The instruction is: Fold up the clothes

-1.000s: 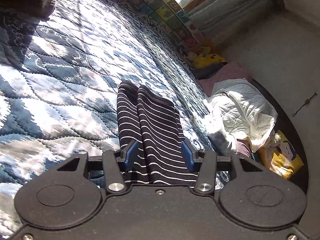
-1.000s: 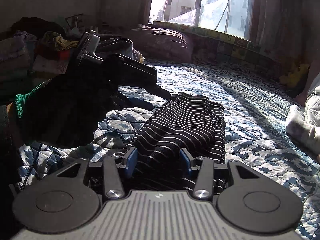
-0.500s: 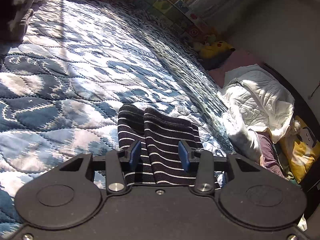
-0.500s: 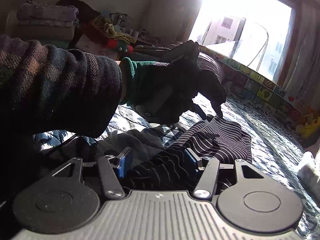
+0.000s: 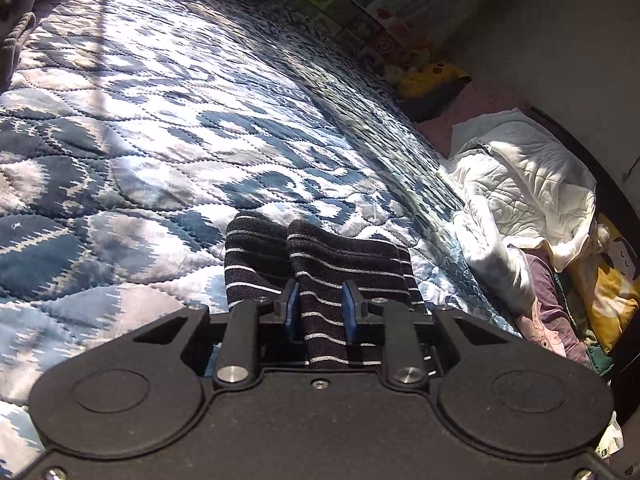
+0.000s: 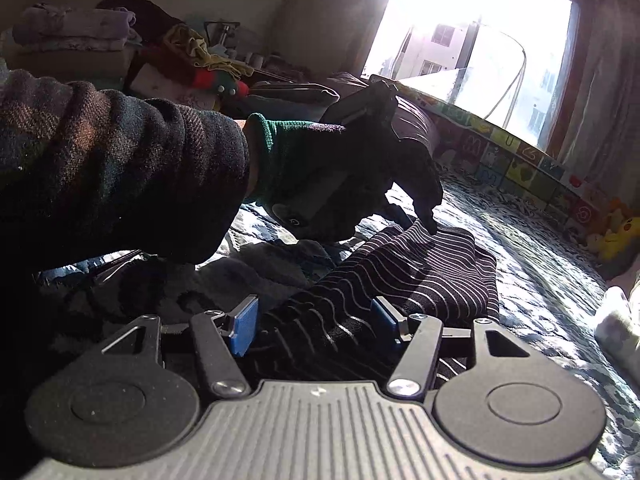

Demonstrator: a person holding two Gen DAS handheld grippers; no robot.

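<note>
A black garment with thin white stripes (image 5: 344, 256) lies folded on the blue patterned quilt (image 5: 168, 128). My left gripper (image 5: 321, 312) is shut on a raised fold of it, the cloth pinched between the blue pads. In the right wrist view, the same garment (image 6: 432, 268) stretches away from my right gripper (image 6: 314, 320). That gripper is open wide, with the near end of the cloth lying loose between its fingers. A gloved hand (image 6: 360, 184) holding the left gripper reaches down onto the garment's far left edge.
A white quilted blanket (image 5: 528, 184) and a yellow plush toy (image 5: 432, 76) lie along the bed's right side. Stacked folded clothes (image 6: 72, 36) and clutter sit behind the sleeve (image 6: 120, 176). A bright window (image 6: 472, 32) is at the far end.
The left gripper's jaws have narrowed onto a fold of the striped garment and moved lower over it. The right gripper's jaws have spread wider. The gloved hand moved across above the garment.
</note>
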